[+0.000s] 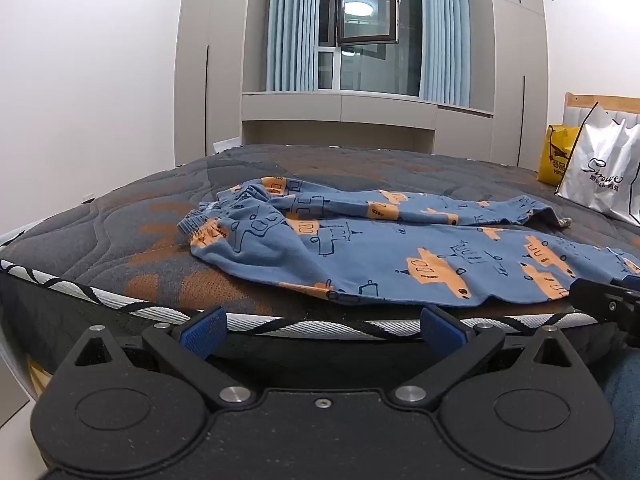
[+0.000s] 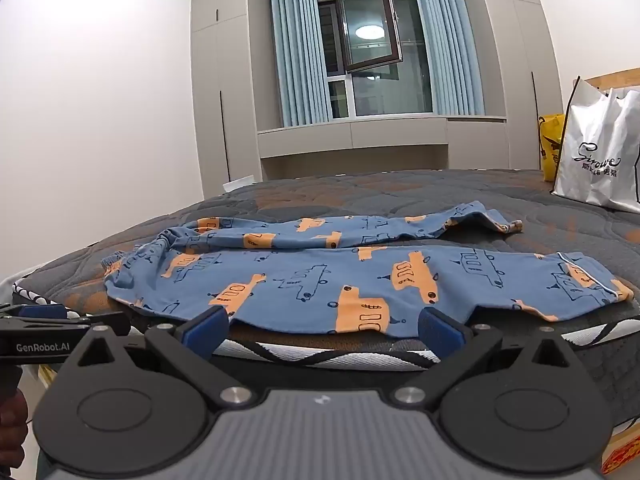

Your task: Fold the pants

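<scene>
Currently the pants (image 2: pixel 320 280) lie flat on the mattress (image 2: pixel 400 188), long axis crosswise to both grippers, waistband left, cuffs right, legs side by side. Left gripper (image 1: pixel 324 332) and right gripper (image 2: pixel 324 330) both have jaws wide, empty, just short of the near hem. Right gripper looks nearer the fabric edge; left sits off the waistband end.

- Blue cotton pants with orange and outlined vehicle print (image 1: pixel 384 256) (image 2: pixel 360 280): spread out unfolded on the dark quilted mattress (image 1: pixel 120 216) (image 2: pixel 360 188), near its front edge.
- Elastic gathered waistband lies at left; both legs run off to the right.
- Near leg flat and wide; far leg narrower, slightly rumpled, its cuff turned up at the end.
- The legs lie side by side, touching near the waist.
</scene>
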Demonstrator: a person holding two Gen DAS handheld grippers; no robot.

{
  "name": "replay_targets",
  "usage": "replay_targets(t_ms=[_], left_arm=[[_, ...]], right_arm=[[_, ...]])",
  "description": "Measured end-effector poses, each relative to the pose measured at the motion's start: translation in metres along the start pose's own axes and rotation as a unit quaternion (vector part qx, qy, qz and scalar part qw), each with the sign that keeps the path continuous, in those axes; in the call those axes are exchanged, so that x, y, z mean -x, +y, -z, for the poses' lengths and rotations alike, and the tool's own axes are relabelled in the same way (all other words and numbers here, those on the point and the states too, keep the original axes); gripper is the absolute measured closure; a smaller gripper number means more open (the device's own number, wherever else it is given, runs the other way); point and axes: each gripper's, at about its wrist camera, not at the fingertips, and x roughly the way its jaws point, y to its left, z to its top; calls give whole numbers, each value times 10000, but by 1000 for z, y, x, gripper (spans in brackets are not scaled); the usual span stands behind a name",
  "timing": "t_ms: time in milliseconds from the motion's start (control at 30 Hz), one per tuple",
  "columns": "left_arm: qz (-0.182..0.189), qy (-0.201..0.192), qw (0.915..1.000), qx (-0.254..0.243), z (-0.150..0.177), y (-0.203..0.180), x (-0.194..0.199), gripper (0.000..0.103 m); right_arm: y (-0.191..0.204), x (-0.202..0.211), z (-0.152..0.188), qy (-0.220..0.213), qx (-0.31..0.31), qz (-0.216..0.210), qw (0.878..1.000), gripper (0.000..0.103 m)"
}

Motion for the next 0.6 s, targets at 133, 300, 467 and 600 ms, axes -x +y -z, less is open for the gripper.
replay_targets(t_ms=[133, 300, 467, 600], left_arm=[[38, -12, 10000, 38, 1, 2, 3, 0], [-14, 109, 9999, 24, -1, 4, -5, 0], [-69, 172, 9998, 40, -2, 1, -8, 0], [-84, 186, 9998, 31, -3, 1, -9, 0]], right_arm=[[0, -1, 1, -2, 3, -12, 10000, 0], [-1, -4, 1, 60, 1, 21, 10000, 0], [1, -10, -1, 162, 50, 51, 9998, 0], [0, -9, -2, 146, 32, 41, 9999, 0]])
